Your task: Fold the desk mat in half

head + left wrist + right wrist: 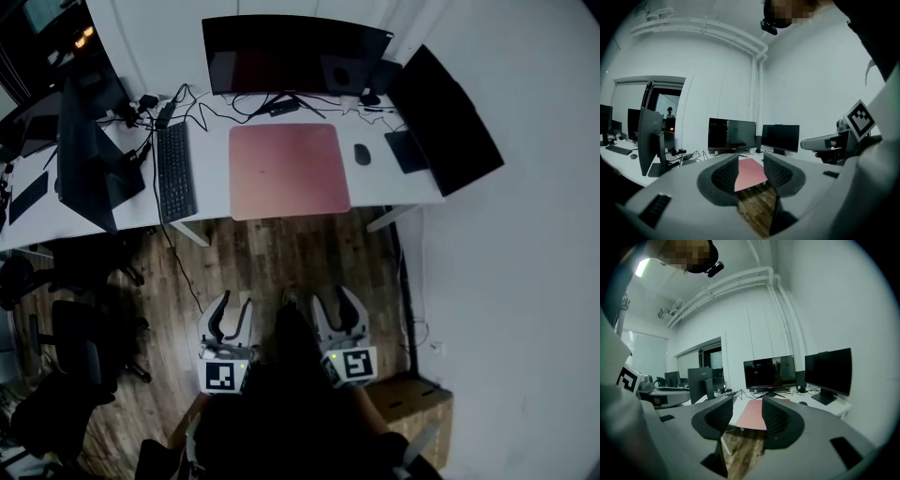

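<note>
A pink desk mat (287, 169) lies flat and unfolded on the white desk (208, 178), in front of the middle monitor. It shows far ahead between the jaws in the left gripper view (750, 171) and in the right gripper view (753, 414). My left gripper (230, 314) and right gripper (339, 309) hang low over the wooden floor, well short of the desk. Both are open with nothing between their fingers.
A black keyboard (175, 171) lies left of the mat and a mouse (362, 155) to its right. Three dark monitors (292, 54) stand along the desk, with cables behind. Office chairs (66, 352) stand at the left and a cardboard box (412, 401) at the lower right.
</note>
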The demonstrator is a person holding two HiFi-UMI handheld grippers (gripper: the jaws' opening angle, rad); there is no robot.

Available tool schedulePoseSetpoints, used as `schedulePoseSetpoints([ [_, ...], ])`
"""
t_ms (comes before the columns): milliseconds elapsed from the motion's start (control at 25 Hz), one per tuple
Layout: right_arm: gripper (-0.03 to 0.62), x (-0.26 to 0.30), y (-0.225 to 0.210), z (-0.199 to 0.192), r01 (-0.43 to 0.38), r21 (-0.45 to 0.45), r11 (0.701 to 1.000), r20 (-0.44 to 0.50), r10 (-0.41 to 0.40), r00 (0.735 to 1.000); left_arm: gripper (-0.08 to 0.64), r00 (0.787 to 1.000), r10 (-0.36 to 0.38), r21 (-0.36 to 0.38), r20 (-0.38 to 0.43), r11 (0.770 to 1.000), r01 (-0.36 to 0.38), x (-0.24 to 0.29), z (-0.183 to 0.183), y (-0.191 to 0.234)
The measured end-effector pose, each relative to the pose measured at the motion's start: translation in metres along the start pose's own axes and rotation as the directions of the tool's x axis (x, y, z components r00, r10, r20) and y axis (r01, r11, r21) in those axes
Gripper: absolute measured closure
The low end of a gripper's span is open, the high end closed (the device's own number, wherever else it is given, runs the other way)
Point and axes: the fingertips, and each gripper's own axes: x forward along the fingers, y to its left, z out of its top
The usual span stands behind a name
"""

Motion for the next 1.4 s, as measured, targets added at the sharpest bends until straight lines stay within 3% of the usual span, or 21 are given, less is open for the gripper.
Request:
schedulePoseSetpoints([
  [360, 0.407, 0.095, -0.080, 0.010, -0.098, -0.061, 0.993, -0.102, 0.091, 0.991, 0.394, 0.997, 0.056, -0.008, -0.051, 0.998, -0.056, 0.114, 0.013, 0.003],
  [640, 0.407, 0.156, -0.121, -0.003, -0.201, -0.161, 0.966, -0.203, 0.167, 0.965, 0.394, 0.986, 0.124, 0.138, -0.110, 0.984, -0.108, 0.171, 0.002, 0.009],
  [960, 0.407, 0.214, -0.143, -0.049, -0.258, -0.229, 0.939, -0.332, 0.174, 0.927, 0.394, 0.973, 0.110, 0.321, -0.204, 0.946, -0.040, 0.218, -0.032, 0.016],
  [1160, 0.407, 0.243, -0.145, -0.093, -0.325, -0.278, 0.904, -0.462, 0.171, 0.870, 0.394, 0.953, 0.081, 0.385, -0.290, 0.922, 0.039, 0.246, -0.080, 0.026],
  [1320, 0.407, 0.262, -0.149, -0.135, -0.387, -0.299, 0.872, -0.558, 0.169, 0.812, 0.382, 0.918, 0.056, 0.453, -0.393, 0.880, 0.141, 0.266, -0.128, 0.030],
  [1400, 0.407, 0.272, -0.151, -0.160, -0.425, -0.327, 0.844, -0.606, 0.158, 0.780, 0.382, 0.909, 0.061, 0.460, -0.413, 0.875, 0.150, 0.276, -0.149, 0.035],
])
